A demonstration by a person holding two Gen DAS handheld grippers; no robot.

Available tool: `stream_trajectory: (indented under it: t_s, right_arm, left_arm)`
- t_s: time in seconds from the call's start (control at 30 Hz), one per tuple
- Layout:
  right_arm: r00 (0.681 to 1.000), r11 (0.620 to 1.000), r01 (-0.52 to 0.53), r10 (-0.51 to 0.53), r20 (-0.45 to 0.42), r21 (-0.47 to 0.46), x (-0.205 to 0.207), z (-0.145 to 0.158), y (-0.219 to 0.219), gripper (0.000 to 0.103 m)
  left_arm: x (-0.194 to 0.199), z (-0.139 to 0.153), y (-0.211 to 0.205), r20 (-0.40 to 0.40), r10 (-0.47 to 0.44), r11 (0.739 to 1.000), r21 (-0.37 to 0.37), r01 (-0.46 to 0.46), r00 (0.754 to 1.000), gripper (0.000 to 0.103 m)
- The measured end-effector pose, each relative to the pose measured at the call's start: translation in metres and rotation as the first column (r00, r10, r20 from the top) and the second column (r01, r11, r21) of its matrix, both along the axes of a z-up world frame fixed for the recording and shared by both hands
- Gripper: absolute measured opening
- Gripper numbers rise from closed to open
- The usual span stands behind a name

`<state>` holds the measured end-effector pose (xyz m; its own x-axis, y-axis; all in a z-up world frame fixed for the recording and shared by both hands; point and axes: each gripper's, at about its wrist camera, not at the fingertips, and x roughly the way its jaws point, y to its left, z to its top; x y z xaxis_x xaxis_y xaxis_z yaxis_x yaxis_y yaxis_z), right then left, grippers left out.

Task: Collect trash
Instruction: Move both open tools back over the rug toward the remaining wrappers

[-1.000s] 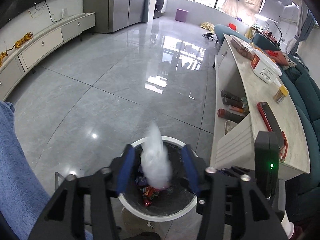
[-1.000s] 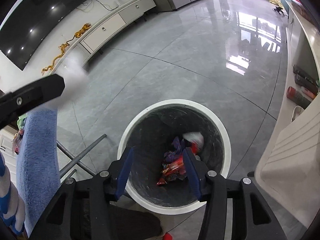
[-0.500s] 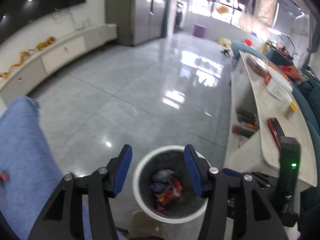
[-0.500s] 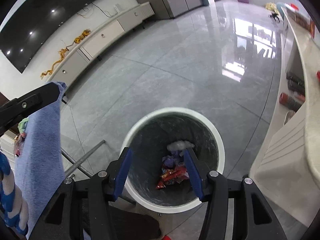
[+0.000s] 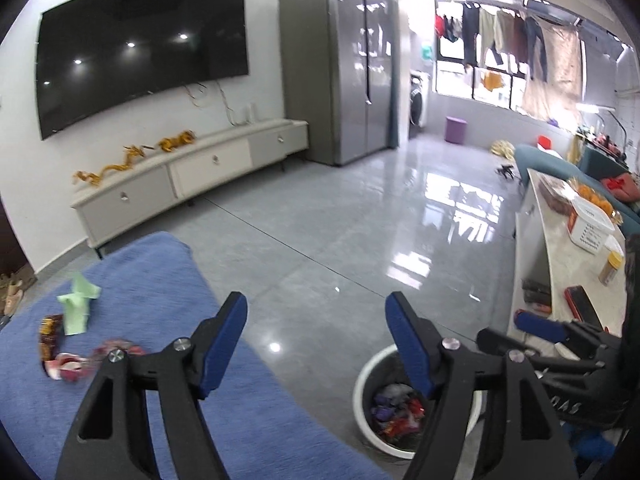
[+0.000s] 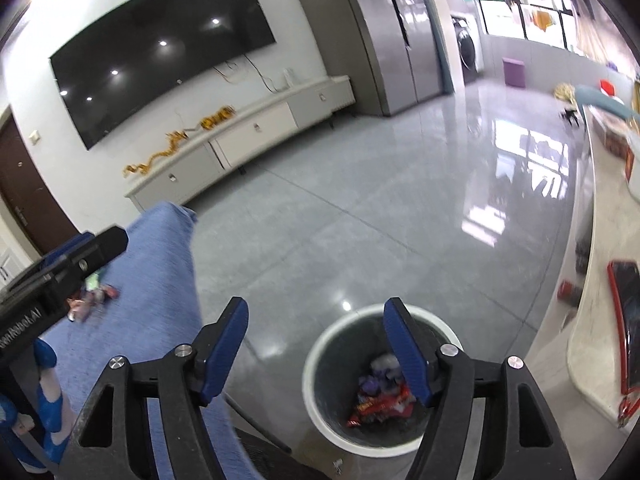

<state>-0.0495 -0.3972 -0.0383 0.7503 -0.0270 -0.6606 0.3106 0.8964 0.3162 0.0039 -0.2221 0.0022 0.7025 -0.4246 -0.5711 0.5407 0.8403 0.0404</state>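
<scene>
A white-rimmed trash bin (image 5: 370,372) stands on the floor, holding several wrappers (image 5: 394,410); it also shows in the right wrist view (image 6: 320,344). My left gripper (image 5: 316,340) is open and empty, raised over the floor left of the bin. My right gripper (image 6: 316,344) is open and empty, above the bin's left side. On the blue cloth surface (image 5: 152,280) lie a green paper scrap (image 5: 78,302) and red and orange wrappers (image 5: 72,360). The wrappers also show in the right wrist view (image 6: 94,296).
A long white marble table (image 5: 560,248) with a red phone (image 5: 580,304), a white box and a jar runs along the right. A TV cabinet (image 5: 192,172) and a grey fridge stand at the far wall. Glossy grey floor lies between.
A white tissue dropped from my left gripper into the bin. Both grippers then tilted up and swung left, bringing the blue cloth and its trash into view.
</scene>
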Motion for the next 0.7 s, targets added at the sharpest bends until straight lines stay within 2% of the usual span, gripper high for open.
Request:
stream_trajectory:
  t_s: [0.3,0.7]
  right_arm:
    - [0.994,0.996,-0.067,0.072,0.083,-0.062,0.003,0.041,0.037,0.070]
    - [0.983,0.975,-0.153,0.167,0.079,-0.159,0.029,0.072,0.098,0.070]
  left_arm:
    - [-0.003,0.028,0.063,0.052,0.098,0.993,-0.069,-0.094,0.994,0.070]
    - [0.007,0.039,0.151,0.055,0.203,0.968,-0.165,-0.191,0.978,0.070]
